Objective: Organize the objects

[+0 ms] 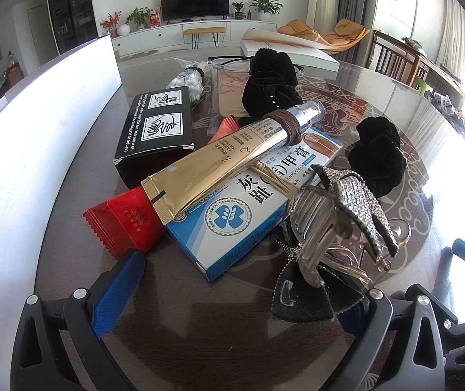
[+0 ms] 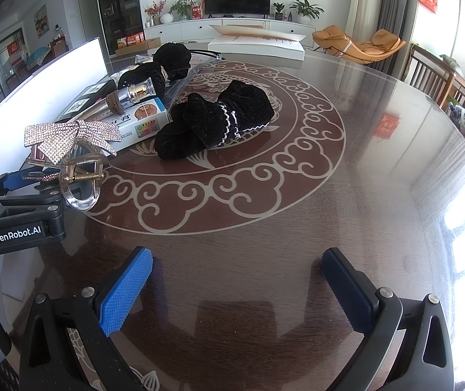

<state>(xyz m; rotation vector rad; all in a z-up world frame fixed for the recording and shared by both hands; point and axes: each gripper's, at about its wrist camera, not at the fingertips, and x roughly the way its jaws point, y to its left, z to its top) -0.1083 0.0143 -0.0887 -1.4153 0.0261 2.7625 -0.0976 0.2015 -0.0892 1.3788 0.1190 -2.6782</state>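
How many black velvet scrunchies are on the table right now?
2 visible. One black scrunchie lies alone on the table's centre pattern, right of the blue box. The other scrunchie sits farther back, behind the gold tube. The clutter may hide more.

The left gripper point(image 1: 235, 290) sits low over the table, its 2 fingers spread wide; the left blue pad point(image 1: 116, 293) is bare, and the right finger is mostly hidden behind a hair clip, so contact cannot be told. The right gripper point(image 2: 237, 290) hovers low and level, its 2 blue-padded fingers point(image 2: 124, 293) wide apart with nothing between them.
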